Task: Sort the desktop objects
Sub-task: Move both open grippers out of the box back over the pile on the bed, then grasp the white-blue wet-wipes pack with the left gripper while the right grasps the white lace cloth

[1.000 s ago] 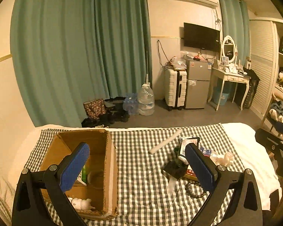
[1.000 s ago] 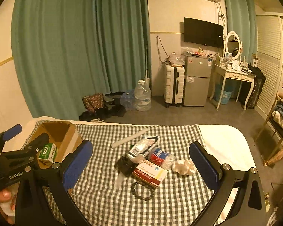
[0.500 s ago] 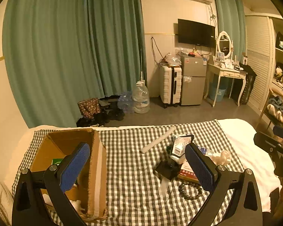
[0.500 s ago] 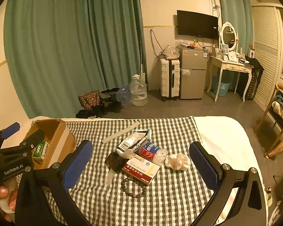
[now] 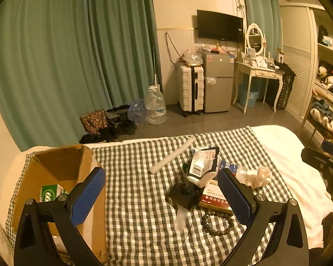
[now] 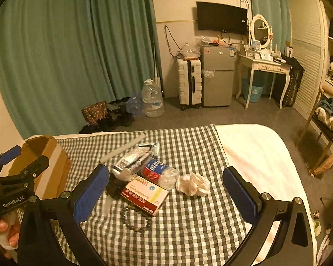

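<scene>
bead bracelet (image 6: 135, 220) between right tongs (image 6: 166, 192)

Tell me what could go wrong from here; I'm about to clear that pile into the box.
The red medicine box is wedged under the crushed bottle and the tube, so lifting it may drag them off. The bead bracelet lies flat on the checked cloth; open jaws could snag fabric. The cardboard box sits near the edge.

On the checked cloth (image 6: 188, 150), the cardboard box (image 5: 62, 166) sits left of the clutter; bead bracelet (image 6: 135, 219) nearest.
</scene>
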The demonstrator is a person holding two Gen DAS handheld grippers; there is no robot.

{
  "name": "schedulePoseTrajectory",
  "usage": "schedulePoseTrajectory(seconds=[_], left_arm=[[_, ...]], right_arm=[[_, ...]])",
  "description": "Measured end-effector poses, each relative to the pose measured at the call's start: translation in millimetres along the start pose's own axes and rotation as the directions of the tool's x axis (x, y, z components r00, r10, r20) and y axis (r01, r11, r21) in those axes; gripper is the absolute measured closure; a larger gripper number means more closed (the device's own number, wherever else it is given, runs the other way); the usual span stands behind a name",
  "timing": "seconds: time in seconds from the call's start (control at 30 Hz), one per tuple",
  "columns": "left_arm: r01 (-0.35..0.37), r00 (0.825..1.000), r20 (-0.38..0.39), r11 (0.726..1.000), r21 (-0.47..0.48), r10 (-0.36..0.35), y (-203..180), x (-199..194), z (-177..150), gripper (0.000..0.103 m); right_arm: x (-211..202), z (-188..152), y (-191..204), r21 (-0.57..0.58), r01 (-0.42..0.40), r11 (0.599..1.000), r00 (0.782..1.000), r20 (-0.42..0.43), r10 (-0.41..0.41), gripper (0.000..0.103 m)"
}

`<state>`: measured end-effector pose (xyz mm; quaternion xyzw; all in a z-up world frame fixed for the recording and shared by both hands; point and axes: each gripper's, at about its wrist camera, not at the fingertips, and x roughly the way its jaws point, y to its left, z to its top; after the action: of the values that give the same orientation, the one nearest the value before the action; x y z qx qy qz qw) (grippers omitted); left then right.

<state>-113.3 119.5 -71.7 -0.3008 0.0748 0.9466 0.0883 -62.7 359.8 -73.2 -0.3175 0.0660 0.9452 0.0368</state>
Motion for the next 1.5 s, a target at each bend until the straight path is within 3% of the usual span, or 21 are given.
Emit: schedulePoseTrajectory(seconds=[0.43, 1.1, 1.5], left_arm=[[0.019, 0.996, -0.090, 0.999, 0.031, -0.016, -11.2, 59.4, -17.1, 0.000], [0.107, 0.983, -0.159, 0.991, 0.082, -0.093, -53.3, 141.3, -18.5, 0.000], [0.119, 0.978, -0.184, 0.987, 0.107, -0.098, -74.6, 180.1, -24.6, 0.000]], right_arm=[[54.9, -20.2, -26.4, 0.050, 0.026, 0.998, 0.996, -0.091, -0.022, 0.000], [134.8, -45.4, -66.5, 0.114, 0.083, 0.990, 0.974, -0.218, -0.056, 0.000], [170.9, -62.2, -69.5, 0.104, 0.088, 0.991, 0.962, -0.268, -0.058, 0.000]])
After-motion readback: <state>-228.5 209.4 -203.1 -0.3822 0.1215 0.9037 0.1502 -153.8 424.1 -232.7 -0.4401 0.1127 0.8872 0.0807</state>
